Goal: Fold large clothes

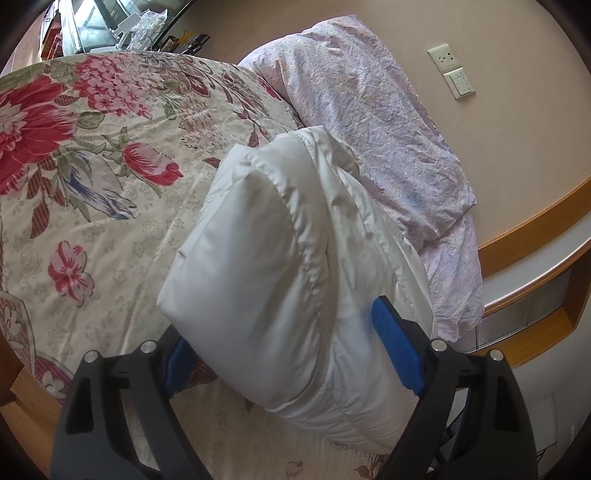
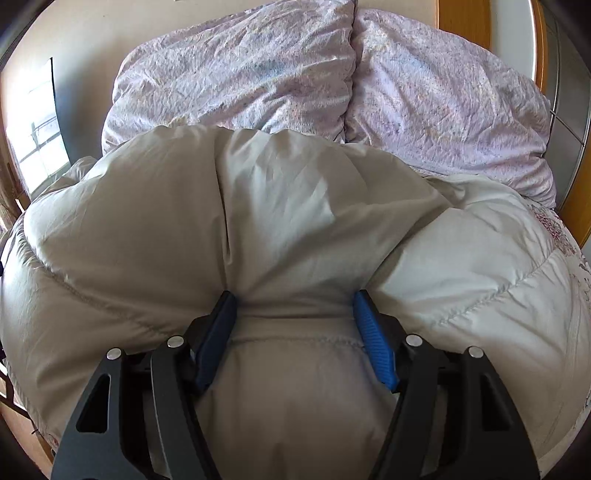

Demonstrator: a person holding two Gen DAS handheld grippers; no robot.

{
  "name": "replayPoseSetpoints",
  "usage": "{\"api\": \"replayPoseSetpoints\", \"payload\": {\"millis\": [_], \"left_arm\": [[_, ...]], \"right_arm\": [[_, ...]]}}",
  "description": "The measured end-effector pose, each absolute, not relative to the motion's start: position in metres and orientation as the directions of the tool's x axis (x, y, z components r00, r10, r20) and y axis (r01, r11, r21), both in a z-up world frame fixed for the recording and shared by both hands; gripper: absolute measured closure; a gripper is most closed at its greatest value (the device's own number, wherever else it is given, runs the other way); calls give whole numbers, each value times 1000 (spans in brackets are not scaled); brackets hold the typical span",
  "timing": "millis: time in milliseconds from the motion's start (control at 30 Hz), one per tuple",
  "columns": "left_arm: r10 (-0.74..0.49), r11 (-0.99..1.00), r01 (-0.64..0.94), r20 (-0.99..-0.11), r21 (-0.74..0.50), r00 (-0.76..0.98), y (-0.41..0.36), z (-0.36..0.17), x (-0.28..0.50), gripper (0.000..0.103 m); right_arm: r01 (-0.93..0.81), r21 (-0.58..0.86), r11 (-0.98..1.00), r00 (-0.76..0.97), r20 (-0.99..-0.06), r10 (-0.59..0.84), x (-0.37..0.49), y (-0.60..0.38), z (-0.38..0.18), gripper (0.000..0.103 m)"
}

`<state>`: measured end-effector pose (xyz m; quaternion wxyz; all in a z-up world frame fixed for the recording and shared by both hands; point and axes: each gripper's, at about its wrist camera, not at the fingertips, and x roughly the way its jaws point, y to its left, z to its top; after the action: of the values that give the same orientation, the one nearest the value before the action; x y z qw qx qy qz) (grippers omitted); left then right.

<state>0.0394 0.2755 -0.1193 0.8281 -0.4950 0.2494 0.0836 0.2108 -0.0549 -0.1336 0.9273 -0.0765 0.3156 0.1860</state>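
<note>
White puffy quilted down jacket (image 1: 280,258) lies bunched on the floral-sheeted bed (image 1: 92,177), lilac pillows (image 2: 258,74) at 12 o'clock. Left gripper (image 1: 291,339) and right gripper (image 2: 293,325) fingers wide, each pinching a thick fold; right loosening. Folding partway, bundle not yet flat

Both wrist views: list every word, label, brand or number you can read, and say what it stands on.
None can be read.
White padded jacket: no label or print shows.
Wall socket and switch: only marks too small to read.
Clutter on the far shelf: too blurred to read.
</note>
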Motion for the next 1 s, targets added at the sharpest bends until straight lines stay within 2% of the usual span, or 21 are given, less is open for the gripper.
{"api": "replayPoseSetpoints", "payload": {"millis": [367,467,567,633,733,833,1000], "left_arm": [[-71,478,-412,-502,-776,862,281,-120,52,17],[-64,478,-412,-499,-776,864,285,-121,53,21],[-52,494,-424,-513,-759,857,286,-119,55,31],[-41,528,-420,-516,-738,855,284,-110,56,45],[-45,573,-393,-506,-719,861,281,-92,57,58],[-42,621,-366,-496,-693,867,274,-72,60,63],[-28,710,-312,-467,-632,884,251,-31,69,64]], "right_arm": [[-384,-10,923,728,-619,295,212,-54,-134,35],[-372,-6,928,727,-624,288,211,-53,-133,35],[-360,-5,933,727,-628,277,211,-53,-133,35],[-356,-6,935,730,-626,274,211,-53,-133,35],[-356,3,935,729,-625,279,211,-54,-133,35],[-355,9,935,730,-622,283,211,-55,-133,35],[-352,13,936,730,-622,283,211,-55,-133,35]]}}
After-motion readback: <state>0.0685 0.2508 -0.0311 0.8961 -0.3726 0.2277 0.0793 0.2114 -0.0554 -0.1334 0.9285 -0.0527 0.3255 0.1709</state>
